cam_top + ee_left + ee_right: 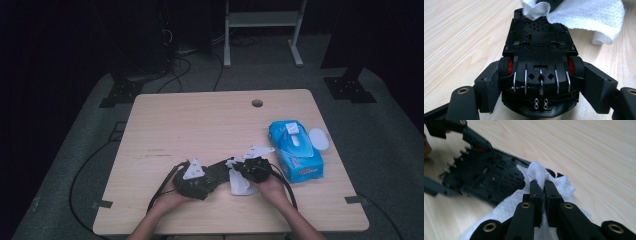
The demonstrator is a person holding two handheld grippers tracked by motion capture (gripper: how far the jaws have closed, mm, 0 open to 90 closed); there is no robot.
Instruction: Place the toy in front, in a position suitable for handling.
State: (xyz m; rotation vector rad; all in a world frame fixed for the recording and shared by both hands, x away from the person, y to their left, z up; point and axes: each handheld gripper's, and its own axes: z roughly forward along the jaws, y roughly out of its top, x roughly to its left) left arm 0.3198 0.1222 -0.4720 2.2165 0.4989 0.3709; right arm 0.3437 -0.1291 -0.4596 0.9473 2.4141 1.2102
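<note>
Now, left tongs (541, 82) gripping upturned toy car (540, 55); right tongs (543, 186) pinching white wipe (536, 172) against it

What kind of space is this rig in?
Probably a lab or recording studio, not a home: a bare wooden table on grey carpet, dark drapes around it, cables trailing across the floor, and a white metal stand behind.

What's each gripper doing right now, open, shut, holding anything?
Left gripper: shut on the black toy car, clamped at its rear wheels, underside up.
Right gripper: shut on the white wipe, pressed against the car.
</note>
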